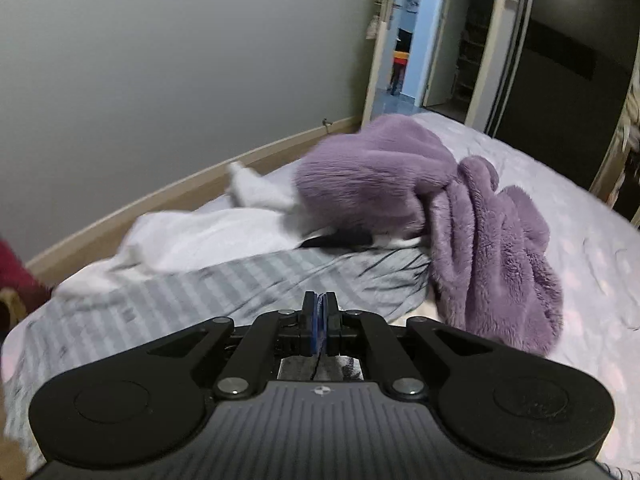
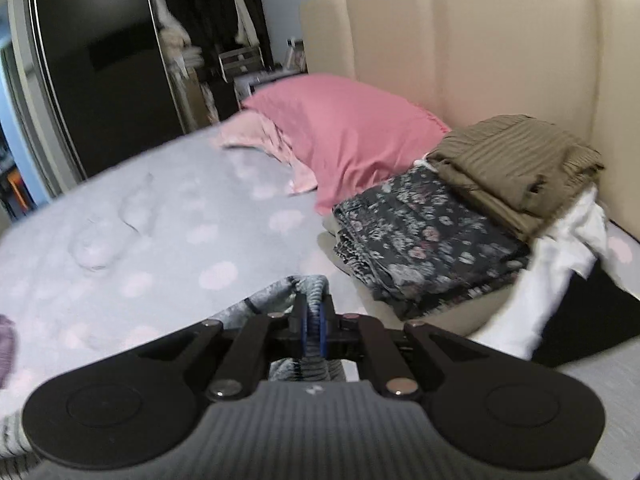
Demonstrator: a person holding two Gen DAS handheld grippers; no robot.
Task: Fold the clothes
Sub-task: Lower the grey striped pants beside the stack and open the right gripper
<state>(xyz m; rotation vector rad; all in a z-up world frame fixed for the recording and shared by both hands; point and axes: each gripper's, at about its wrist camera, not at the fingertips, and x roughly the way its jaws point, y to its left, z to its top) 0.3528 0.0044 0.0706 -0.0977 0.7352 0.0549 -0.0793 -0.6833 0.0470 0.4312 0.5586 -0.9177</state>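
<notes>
A grey striped garment lies spread on the bed in the left wrist view. My left gripper is shut on its near edge, with a thin bit of cloth between the pads. My right gripper is shut on the same grey striped garment, whose bunched edge sticks up past the fingertips and hangs below. A fluffy purple garment lies heaped beyond the striped one, with white clothes to its left.
A stack of folded clothes sits by the beige headboard: an olive piece on a dark floral one, with white cloth beside. A pink pillow lies behind. The lilac dotted sheet stretches left. A wardrobe and doorway stand beyond.
</notes>
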